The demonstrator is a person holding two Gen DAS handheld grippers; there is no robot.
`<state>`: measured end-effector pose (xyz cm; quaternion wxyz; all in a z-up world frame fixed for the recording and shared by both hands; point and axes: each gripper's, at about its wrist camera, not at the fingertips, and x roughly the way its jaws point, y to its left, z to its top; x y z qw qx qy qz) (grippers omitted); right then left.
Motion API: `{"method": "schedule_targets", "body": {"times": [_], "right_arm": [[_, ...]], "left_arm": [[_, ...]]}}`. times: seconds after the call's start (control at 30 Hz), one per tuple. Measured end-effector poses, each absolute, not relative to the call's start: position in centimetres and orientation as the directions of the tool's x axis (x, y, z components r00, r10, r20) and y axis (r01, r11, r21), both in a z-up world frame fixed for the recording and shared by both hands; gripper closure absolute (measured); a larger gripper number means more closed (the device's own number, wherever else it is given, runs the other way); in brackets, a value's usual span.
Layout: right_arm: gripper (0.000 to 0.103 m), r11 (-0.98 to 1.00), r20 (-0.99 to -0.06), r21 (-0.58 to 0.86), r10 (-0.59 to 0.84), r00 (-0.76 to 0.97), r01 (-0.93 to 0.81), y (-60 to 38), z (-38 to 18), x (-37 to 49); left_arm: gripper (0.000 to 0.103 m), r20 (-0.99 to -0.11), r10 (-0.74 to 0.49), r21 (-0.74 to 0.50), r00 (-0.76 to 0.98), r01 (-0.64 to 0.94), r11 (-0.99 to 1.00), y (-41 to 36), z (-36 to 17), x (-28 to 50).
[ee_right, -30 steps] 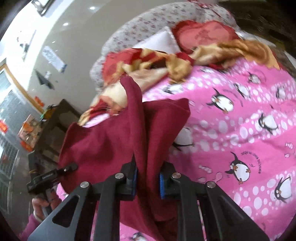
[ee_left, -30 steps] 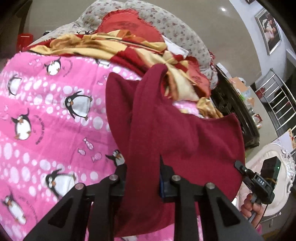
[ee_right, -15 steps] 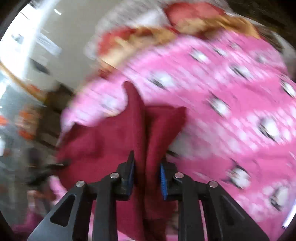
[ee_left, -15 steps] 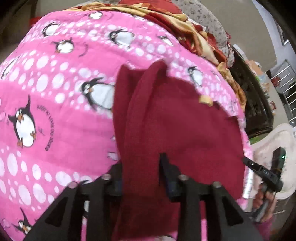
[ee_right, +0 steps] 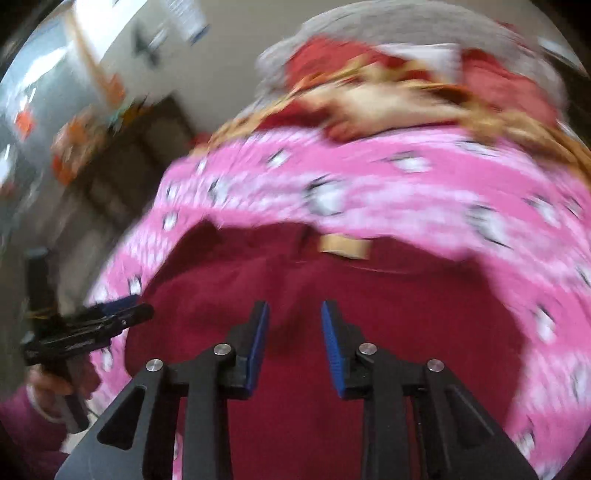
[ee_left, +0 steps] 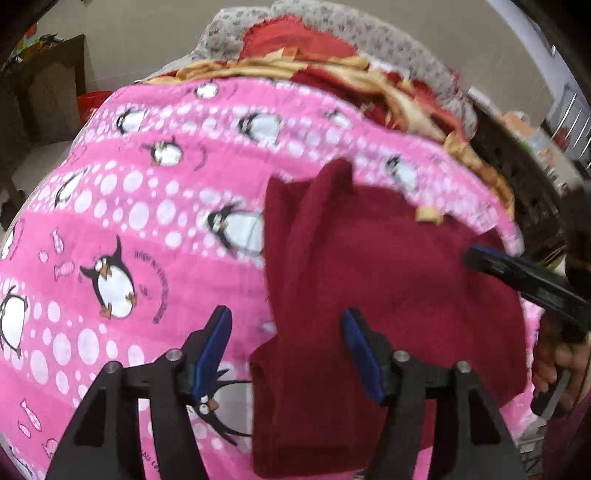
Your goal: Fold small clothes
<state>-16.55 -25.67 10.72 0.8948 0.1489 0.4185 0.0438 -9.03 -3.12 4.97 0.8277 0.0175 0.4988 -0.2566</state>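
the left gripper (ee_left: 286, 354) now stands wide open, its blue pads (ee_left: 212, 349) spread well apart with nothing clamped between them; half a second ago the same pads were pinched tight on a ridge of the maroon garment (ee_left: 388, 288). the released cloth lies on the pink penguin blanket (ee_left: 129, 229), and a raised fold of it still stands up between and beyond the open jaws, its left edge running down toward the bottom of the left wrist view. the right gripper (ee_right: 294, 343) has let go as well: its blue pads (ee_right: 258, 343) sit apart with a clear gap, narrower than the left's, and hold nothing, where earlier they squeezed a bunched pleat of the same fabric. in the right wrist view the maroon garment (ee_right: 369, 314) now spreads flat and broad across the blanket (ee_right: 406, 192) below the jaws, its tan neck label (ee_right: 343, 245) showing at the far edge; the tall pleat seen before is gone. that view is heavily motion-blurred. each camera catches the other tool at the side: the right gripper (ee_left: 480, 258) at the garment's right edge, the left gripper (ee_right: 125, 310) at its left edge. the red and yellow bedding (ee_left: 369, 85) sits heaped at the far end of the blanket, against a grey floral cushion (ee_left: 332, 22)
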Motion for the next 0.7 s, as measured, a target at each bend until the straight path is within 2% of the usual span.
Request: {"method": "schedule_targets", "body": {"times": [0.13, 0.2, 0.33, 0.47, 0.53, 0.57, 0.6, 0.63, 0.7], "right_arm": [[0.077, 0.982, -0.821, 0.175, 0.109, 0.561, 0.066, -23.0, 6.8, -11.1], [0.077, 0.978, -0.814, 0.188, 0.102, 0.572, 0.093, -23.0, 7.4, -10.6], [0.076, 0.948, -0.742, 0.318, 0.243, 0.624, 0.009, -21.2, 10.8, -10.3], [0.068, 0.916, -0.732, 0.397, 0.348, 0.585, -0.048, -18.6, 11.0, -7.2], [0.068, 0.913, -0.752, 0.404, 0.366, 0.549, -0.056, -17.1, 10.0, -5.4], [0.070, 0.922, -0.775, 0.385, 0.352, 0.525, -0.051, -16.4, 9.2, -4.3], [0.086, 0.929, -0.789, 0.368, 0.336, 0.514, -0.042, -16.0, 8.6, -3.3], [0.096, 0.936, -0.797, 0.351, 0.319, 0.512, -0.037, -15.6, 8.3, -2.6], [0.096, 0.947, -0.807, 0.321, 0.287, 0.516, -0.025, -14.9, 7.6, -1.2]], "left_arm": [[0.027, -0.835, -0.423, -0.263, 0.352, 0.420, 0.868, -2.1, 3.8, -8.2], [0.027, -0.832, -0.435, -0.283, 0.344, 0.412, 0.866, -1.4, 4.0, -8.1], [0.027, -0.827, -0.429, -0.264, 0.364, 0.423, 0.867, -1.2, 4.7, -8.5], [0.026, -0.828, -0.422, -0.255, 0.370, 0.423, 0.870, -1.4, 4.6, -8.6], [0.025, -0.828, -0.425, -0.266, 0.366, 0.412, 0.872, -1.2, 4.4, -8.6], [0.025, -0.828, -0.426, -0.270, 0.365, 0.406, 0.873, -1.1, 4.3, -8.5], [0.024, -0.829, -0.427, -0.277, 0.361, 0.397, 0.875, -1.0, 4.1, -8.4], [0.023, -0.829, -0.428, -0.281, 0.360, 0.394, 0.875, -0.9, 4.1, -8.4], [0.022, -0.828, -0.429, -0.287, 0.361, 0.385, 0.877, -0.8, 4.0, -8.3]]}}
